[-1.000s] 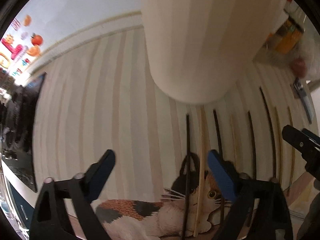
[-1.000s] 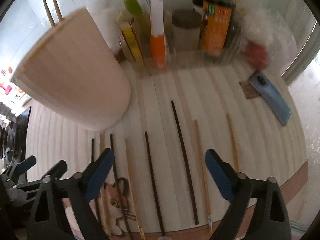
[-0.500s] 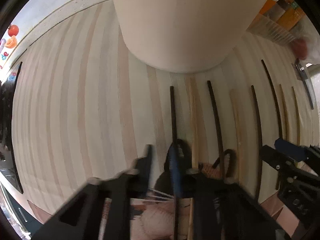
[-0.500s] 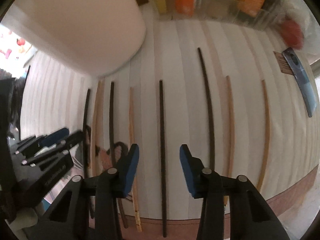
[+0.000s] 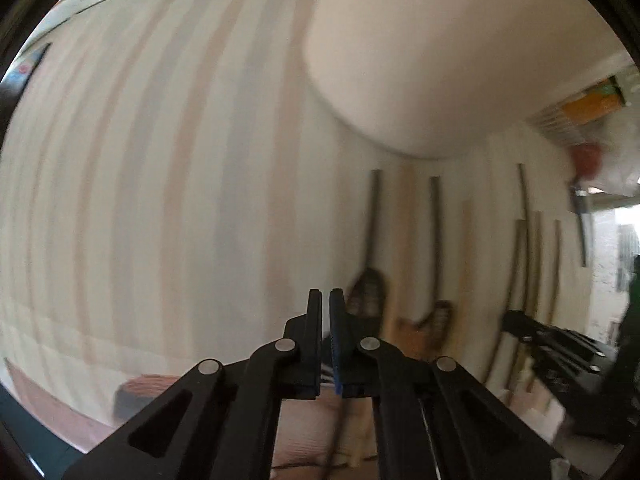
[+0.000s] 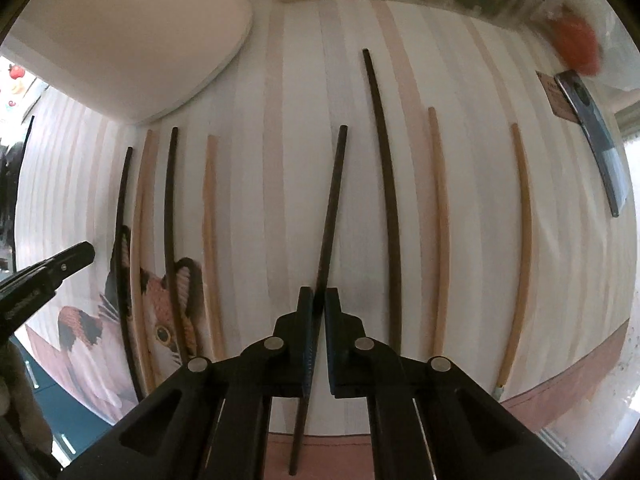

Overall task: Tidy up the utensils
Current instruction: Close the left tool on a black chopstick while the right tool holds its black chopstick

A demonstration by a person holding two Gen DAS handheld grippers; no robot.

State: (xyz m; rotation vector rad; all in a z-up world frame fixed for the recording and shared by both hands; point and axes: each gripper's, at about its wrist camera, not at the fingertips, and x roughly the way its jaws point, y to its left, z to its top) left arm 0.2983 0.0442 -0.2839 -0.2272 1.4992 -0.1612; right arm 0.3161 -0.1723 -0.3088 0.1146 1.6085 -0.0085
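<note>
Below the big cream holder (image 6: 132, 36) on the striped worktop (image 6: 304, 80), chopsticks lie in a row. Right claw (image 6: 319, 300) is clamped on a dark chopstick (image 6: 330, 208), which slants out of line with its neighbours; its far end points toward the holder's side of the row. Right of it lie another dark chopstick (image 6: 386, 184) and two pale ones (image 6: 440, 216). Left of it, four more cross a cat mat (image 6: 160, 312). Left claw (image 5: 325, 300), fingers nearly together with nothing seen between them, hovers near the mat, below the holder (image 5: 460, 60).
</note>
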